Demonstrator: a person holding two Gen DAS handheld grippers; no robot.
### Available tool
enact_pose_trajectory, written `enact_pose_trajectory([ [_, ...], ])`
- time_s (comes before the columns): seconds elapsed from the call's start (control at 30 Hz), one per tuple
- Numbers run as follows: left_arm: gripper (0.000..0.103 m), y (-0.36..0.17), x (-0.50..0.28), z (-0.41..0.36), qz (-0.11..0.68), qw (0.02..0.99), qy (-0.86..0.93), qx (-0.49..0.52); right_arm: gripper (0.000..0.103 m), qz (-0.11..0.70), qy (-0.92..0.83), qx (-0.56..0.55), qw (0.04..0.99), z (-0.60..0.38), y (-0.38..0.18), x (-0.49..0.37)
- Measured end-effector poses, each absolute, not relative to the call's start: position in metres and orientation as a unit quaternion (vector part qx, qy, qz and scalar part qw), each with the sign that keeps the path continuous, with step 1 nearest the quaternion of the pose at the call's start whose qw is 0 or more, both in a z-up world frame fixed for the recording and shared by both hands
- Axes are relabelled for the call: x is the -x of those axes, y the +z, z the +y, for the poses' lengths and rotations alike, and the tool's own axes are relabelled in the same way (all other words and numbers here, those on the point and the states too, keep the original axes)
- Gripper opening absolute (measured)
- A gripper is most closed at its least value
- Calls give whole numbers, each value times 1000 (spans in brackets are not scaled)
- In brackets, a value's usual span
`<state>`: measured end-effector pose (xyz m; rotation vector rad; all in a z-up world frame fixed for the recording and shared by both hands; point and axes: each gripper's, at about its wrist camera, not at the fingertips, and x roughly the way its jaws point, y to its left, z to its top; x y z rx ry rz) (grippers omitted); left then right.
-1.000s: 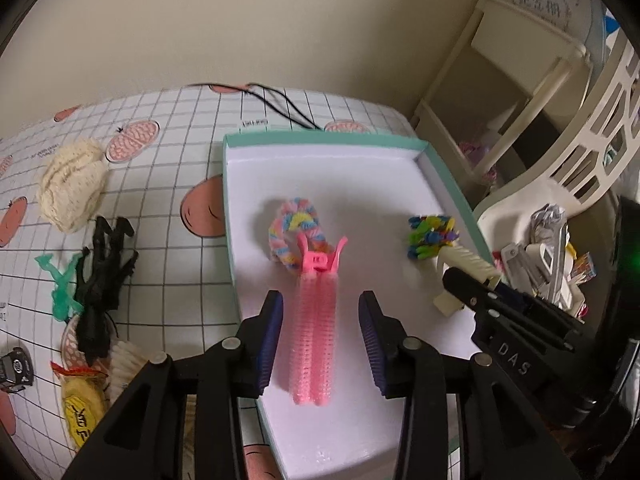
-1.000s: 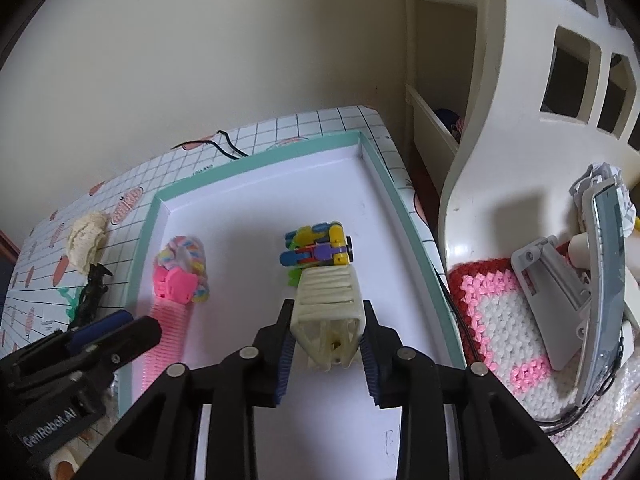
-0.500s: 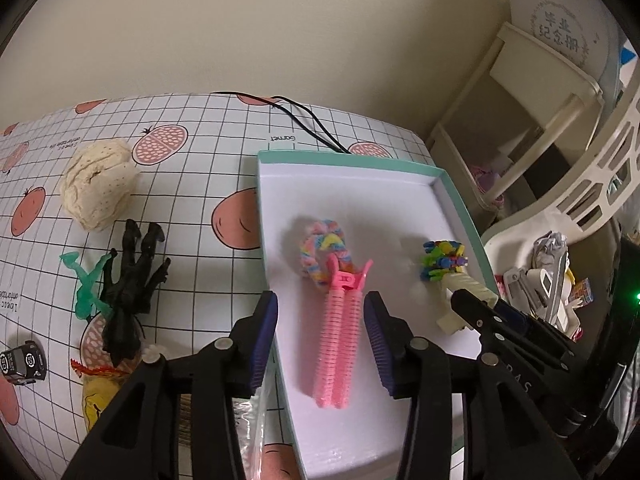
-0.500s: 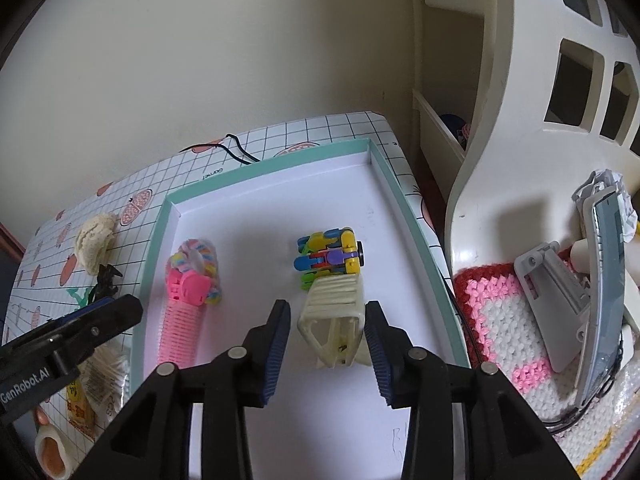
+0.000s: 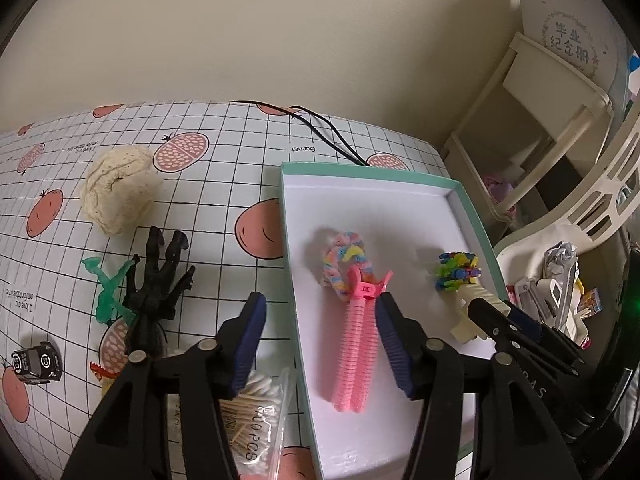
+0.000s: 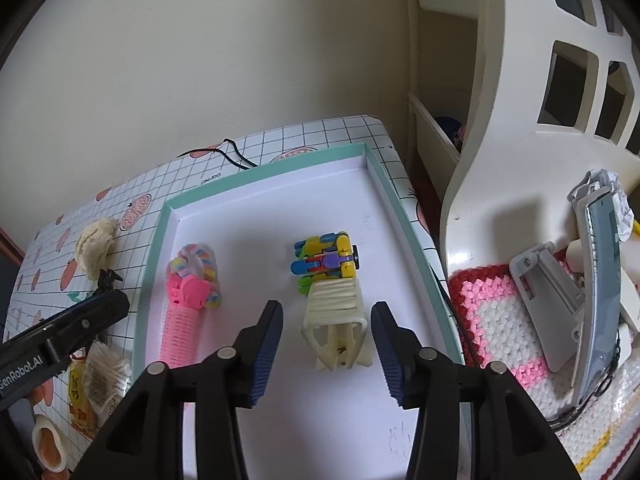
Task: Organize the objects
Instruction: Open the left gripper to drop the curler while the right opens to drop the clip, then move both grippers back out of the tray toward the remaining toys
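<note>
Holding four trinkets: teal-rimmed tray (image 6: 158, 232)

This is a home, most likely a bedroom or a child's room. The desk (image 5: 224, 168) wears a checked cloth printed with pomegranates and peaches, and hair things and small toys lie about: a rainbow scrunchie (image 5: 346, 258), a toy car (image 5: 36, 362), a bag of cotton swabs (image 5: 256, 412). Beside it stand a cream plastic shelf (image 5: 556, 120), a white openwork basket (image 6: 520, 92) and a crocheted mat (image 6: 504, 320) against a plain painted wall.
</note>
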<state>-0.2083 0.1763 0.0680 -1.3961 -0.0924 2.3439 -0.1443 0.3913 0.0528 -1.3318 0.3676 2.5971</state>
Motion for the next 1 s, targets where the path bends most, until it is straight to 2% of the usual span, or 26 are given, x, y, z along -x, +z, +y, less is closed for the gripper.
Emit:
enact_pose_trajectory([
  [0.13,68,69,209,174,-34,198,844,498,66,119,880,450,97,388,54,144],
  [0.23,81,68,210,171,-33,189,847,496,74,116,880,450,97,387,53,144],
  [0.3,81,68,211,168,-31,180,851,493,79,116,880,450,96,386,53,145],
  [0.4,90,67,212,165,-29,171,854,491,87,116,880,450,94,385,52,145],
  [0.53,95,67,213,163,-26,160,858,487,98,115,881,450,93,384,52,145],
  [0.6,103,67,212,162,-25,155,861,484,101,116,881,449,92,383,53,145],
  [1.0,103,73,208,150,-29,142,866,479,103,108,884,445,92,377,58,144],
])
